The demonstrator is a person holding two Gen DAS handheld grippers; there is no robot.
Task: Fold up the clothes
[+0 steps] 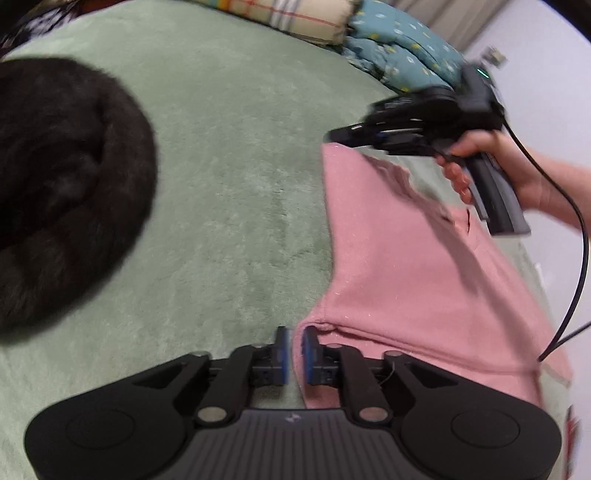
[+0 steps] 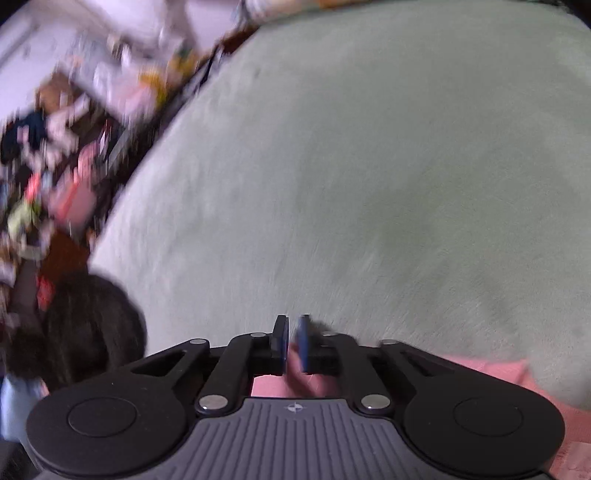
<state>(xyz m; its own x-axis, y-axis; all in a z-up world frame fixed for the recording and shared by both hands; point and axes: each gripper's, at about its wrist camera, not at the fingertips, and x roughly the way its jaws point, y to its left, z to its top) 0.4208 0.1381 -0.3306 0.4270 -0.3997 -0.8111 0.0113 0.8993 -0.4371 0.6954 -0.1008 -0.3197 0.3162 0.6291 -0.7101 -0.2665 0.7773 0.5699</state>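
while both grippers, left gripper (image 1: 294,345) and right gripper (image 2: 293,341), pinch the pink garment (image 1: 417,266) nearly closed at 2 corners, seemingly thinly, either edge could slip toward the black cat (image 1: 62,192) at 9 o'clock.

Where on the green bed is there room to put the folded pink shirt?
The widest bare patch of green blanket lies between the black furry heap and the pink garment, running up to the pillows. It is crowded on the garment's side, where the left gripper and right gripper work its edge.
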